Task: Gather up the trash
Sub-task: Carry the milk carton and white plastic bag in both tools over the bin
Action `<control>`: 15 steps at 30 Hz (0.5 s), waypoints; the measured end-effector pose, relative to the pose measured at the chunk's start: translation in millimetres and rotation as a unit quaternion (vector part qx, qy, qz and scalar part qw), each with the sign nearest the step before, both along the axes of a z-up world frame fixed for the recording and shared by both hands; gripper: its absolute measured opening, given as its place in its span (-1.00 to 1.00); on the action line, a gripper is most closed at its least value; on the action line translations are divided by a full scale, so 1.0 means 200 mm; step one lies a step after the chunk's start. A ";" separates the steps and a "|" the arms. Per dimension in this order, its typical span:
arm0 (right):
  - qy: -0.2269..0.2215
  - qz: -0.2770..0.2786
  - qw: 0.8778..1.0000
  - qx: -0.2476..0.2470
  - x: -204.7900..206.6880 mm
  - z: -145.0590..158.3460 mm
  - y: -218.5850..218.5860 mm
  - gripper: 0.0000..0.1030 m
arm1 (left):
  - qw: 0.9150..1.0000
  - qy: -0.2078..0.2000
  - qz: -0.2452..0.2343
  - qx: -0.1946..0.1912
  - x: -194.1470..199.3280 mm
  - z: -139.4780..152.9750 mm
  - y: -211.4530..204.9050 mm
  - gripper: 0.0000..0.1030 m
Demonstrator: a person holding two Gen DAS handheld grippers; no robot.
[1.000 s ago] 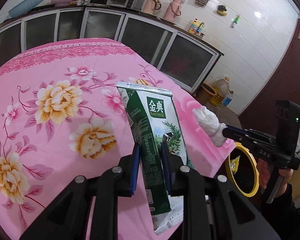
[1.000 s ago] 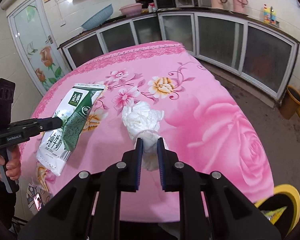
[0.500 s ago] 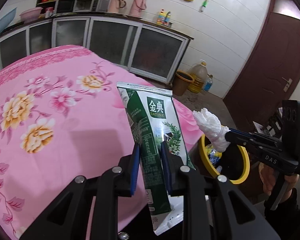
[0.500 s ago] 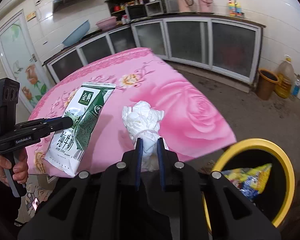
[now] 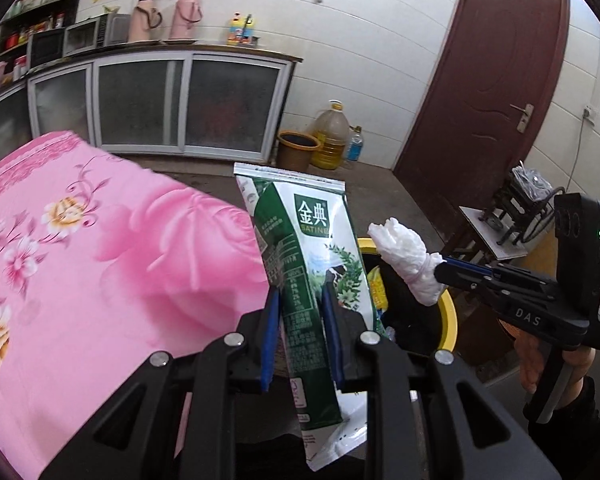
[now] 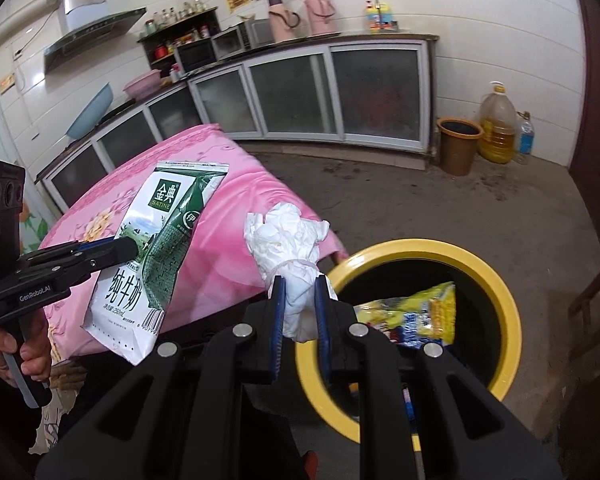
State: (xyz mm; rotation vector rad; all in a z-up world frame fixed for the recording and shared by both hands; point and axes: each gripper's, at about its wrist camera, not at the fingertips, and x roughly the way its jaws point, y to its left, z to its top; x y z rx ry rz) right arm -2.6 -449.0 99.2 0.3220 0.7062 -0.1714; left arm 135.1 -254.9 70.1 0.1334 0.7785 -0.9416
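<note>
We saw a yellow bin [image 6: 414, 246] on the floor just past the corner of the desk [image 5: 100, 272] with the pink flower cloth. The bin was black inside. A yellow snack wrapper [image 6: 424, 312] lay in it, with some other bits we could not make out. Far back by the cupboards stood a brown bucket [image 6: 459, 142], and beside it a big jug of oil [image 6: 498, 122] and a small bottle [image 6: 525, 138].

Our left tool [image 5: 299, 312] was clenched on a green and white milk pouch [image 5: 312, 264]. The pouch stood up between the blue pads, with its flat top seal up high and its bottom end hanging below the tool. It was off the desk, in the air, next to the bin.

Our right tool [image 6: 299, 300] was squeezed tight on a white paper wad [image 6: 288, 240]. The wad puffed out above the pads. It hung in the air at the near edge of the bin, close to the rim.

Each hand [image 6: 18, 344] gripped its tool by the handle, and both tools pointed toward the bin.
</note>
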 end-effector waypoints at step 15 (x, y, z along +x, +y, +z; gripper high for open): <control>0.022 -0.096 0.995 0.007 -0.18 -0.14 -0.31 -0.73 | 0.996 -0.022 -0.083 0.016 -0.13 -0.05 -0.46 -0.62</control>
